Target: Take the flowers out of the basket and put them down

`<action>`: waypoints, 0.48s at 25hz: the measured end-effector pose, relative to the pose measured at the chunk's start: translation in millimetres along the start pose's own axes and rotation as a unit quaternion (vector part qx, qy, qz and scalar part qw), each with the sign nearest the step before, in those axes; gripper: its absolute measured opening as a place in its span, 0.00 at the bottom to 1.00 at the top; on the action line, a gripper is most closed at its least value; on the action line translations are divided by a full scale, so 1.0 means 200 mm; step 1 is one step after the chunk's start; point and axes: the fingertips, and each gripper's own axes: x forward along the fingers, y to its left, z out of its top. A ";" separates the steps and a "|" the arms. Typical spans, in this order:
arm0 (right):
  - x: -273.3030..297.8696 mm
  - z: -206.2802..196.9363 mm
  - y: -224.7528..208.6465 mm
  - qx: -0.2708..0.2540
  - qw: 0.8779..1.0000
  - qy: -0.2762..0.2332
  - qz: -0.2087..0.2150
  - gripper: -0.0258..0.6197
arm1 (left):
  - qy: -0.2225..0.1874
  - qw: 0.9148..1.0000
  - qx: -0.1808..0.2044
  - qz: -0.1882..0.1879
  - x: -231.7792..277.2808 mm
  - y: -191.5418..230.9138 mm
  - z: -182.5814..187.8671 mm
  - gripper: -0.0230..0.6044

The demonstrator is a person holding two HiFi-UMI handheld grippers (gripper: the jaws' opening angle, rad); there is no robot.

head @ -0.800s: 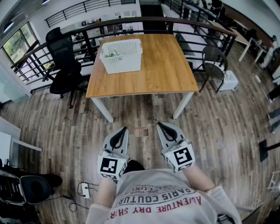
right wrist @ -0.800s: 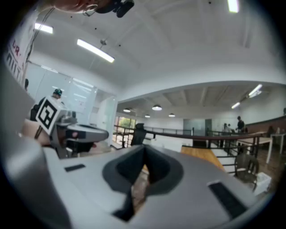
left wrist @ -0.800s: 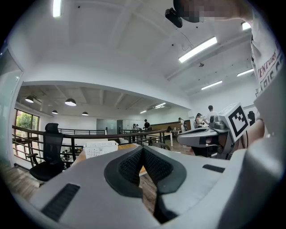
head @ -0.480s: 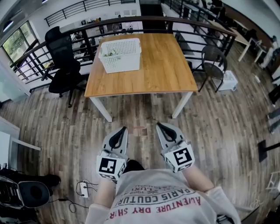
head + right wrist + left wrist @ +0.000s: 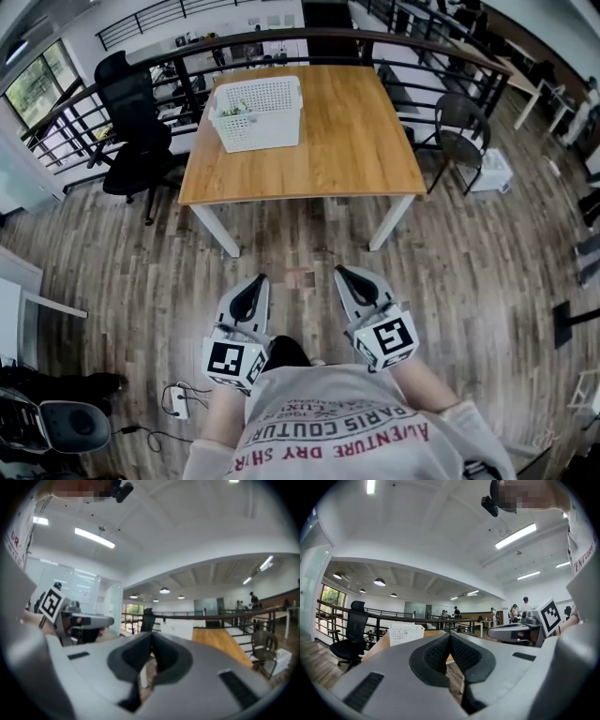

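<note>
Head view: the white perforated basket (image 5: 255, 112) sits on the far left part of the wooden table (image 5: 347, 141), in the upper middle of the frame, and a little green of the flowers (image 5: 234, 110) shows inside its left end; more of them cannot be made out. The rest of the tabletop is bare wood. A black office chair (image 5: 131, 122) stands just left of the table, a dark round-backed chair (image 5: 461, 127) just right of it, and a dark curved railing (image 5: 281, 39) runs behind both. Well apart from the table, low in the frame over the plank floor (image 5: 141, 281), the person holds both tools side by side and level, pointing toward the table. The left gripper (image 5: 256, 279) is at lower centre-left and the right gripper (image 5: 341, 272) at lower centre-right, each with its marker cube near the grey printed shirt (image 5: 347, 422). A white power strip (image 5: 182, 405) lies on the floor at lower left. In the left gripper view, the left gripper (image 5: 449, 635) has its dark pads pressed together at the tip with nothing between them; the basket (image 5: 407, 633) shows small and far off at centre-left beyond the jaws. In the right gripper view, the right gripper (image 5: 151, 637) is likewise closed and empty, with the table (image 5: 220, 641) stretching away at the right of the frame.
</note>
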 end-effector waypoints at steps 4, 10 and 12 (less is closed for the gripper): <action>0.07 -0.04 -0.04 0.011 1.000 0.012 0.011 0.09 | 0.007 1.000 -0.011 0.015 0.04 0.07 -0.03 0.05; 0.30 -0.08 -0.11 0.004 1.000 0.024 0.017 0.09 | 0.024 1.000 -0.010 0.014 0.22 0.24 -0.10 0.05; 0.43 -0.07 -0.14 -0.001 1.000 0.024 0.014 0.09 | 0.023 1.000 -0.011 0.015 0.30 0.36 -0.10 0.05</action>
